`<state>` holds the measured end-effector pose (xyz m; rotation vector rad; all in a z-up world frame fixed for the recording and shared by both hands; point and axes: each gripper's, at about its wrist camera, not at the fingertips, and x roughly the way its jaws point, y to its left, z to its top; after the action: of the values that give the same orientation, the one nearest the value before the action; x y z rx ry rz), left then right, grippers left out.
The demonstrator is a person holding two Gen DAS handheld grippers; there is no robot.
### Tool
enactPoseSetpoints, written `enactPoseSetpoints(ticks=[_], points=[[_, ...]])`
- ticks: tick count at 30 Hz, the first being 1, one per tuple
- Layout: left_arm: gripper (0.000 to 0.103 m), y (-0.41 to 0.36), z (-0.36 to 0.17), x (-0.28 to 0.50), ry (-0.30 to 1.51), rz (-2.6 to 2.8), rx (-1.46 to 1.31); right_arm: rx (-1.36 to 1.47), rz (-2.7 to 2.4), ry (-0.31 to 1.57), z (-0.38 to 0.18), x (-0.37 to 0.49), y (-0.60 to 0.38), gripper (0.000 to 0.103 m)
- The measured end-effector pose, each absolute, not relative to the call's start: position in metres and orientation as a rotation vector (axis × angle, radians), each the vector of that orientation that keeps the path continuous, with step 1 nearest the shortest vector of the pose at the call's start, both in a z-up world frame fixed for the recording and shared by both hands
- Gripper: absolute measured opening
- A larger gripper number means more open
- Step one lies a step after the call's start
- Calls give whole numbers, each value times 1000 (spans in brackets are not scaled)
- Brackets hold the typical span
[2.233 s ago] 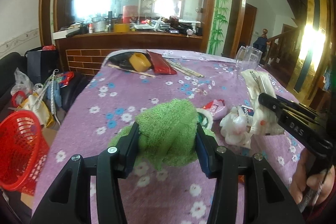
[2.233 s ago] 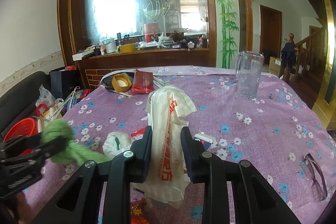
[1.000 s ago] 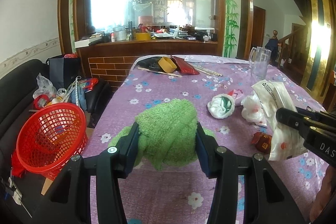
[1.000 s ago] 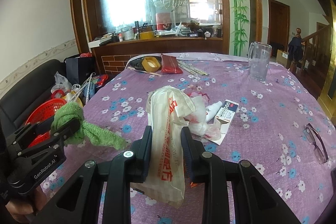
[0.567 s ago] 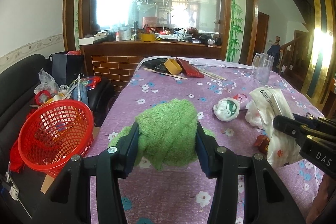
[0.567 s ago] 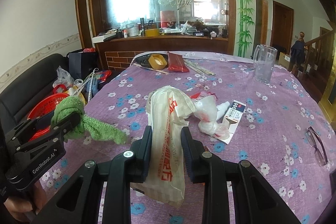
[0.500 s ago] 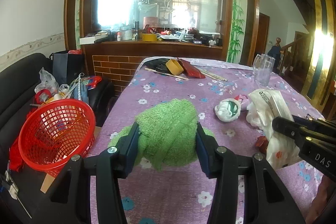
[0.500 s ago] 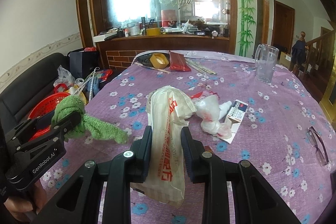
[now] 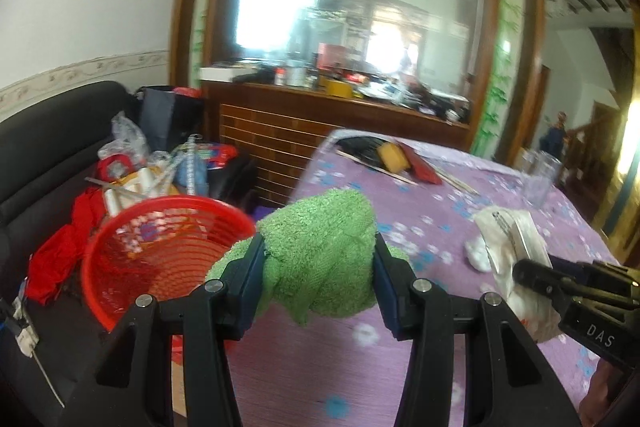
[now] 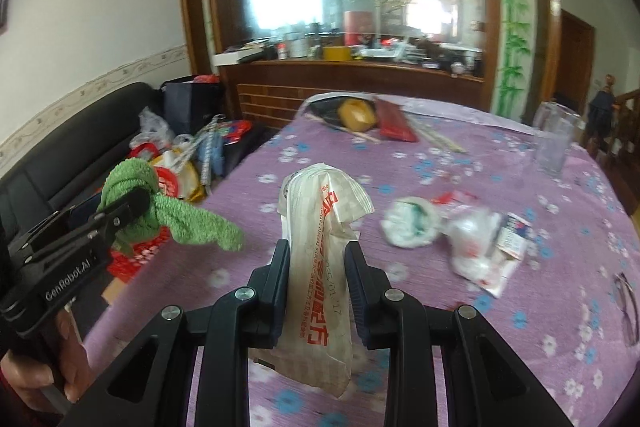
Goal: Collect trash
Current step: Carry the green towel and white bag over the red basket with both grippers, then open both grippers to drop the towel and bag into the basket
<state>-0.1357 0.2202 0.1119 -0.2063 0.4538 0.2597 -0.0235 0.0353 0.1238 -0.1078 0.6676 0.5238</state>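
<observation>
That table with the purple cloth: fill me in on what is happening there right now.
A person is clearing trash with a handheld gripper in each hand. The left gripper is clamped on a green towel, held near the red basket beside the table. The right gripper is clamped on a white plastic bag with red print. A wad of white wrapping, more crumpled plastic and a small carton lie on the cloth, not yet collected.

Wood-framed glass partition [image 10: 360, 7] w/ cluttered counter [image 10: 360, 67], black sofa [image 9: 44, 147] at left, white wall [image 10: 100, 7].
</observation>
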Motion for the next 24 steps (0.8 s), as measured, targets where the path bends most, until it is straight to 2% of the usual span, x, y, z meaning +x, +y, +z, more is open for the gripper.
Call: enactPoseSetpoints(ticks=[13, 24], points=[[48, 335, 86, -142, 521, 449, -317, -161, 735, 721, 132, 4, 166, 30], [50, 371, 67, -138, 565, 494, -327, -170, 852, 820, 108, 34, 266, 32]])
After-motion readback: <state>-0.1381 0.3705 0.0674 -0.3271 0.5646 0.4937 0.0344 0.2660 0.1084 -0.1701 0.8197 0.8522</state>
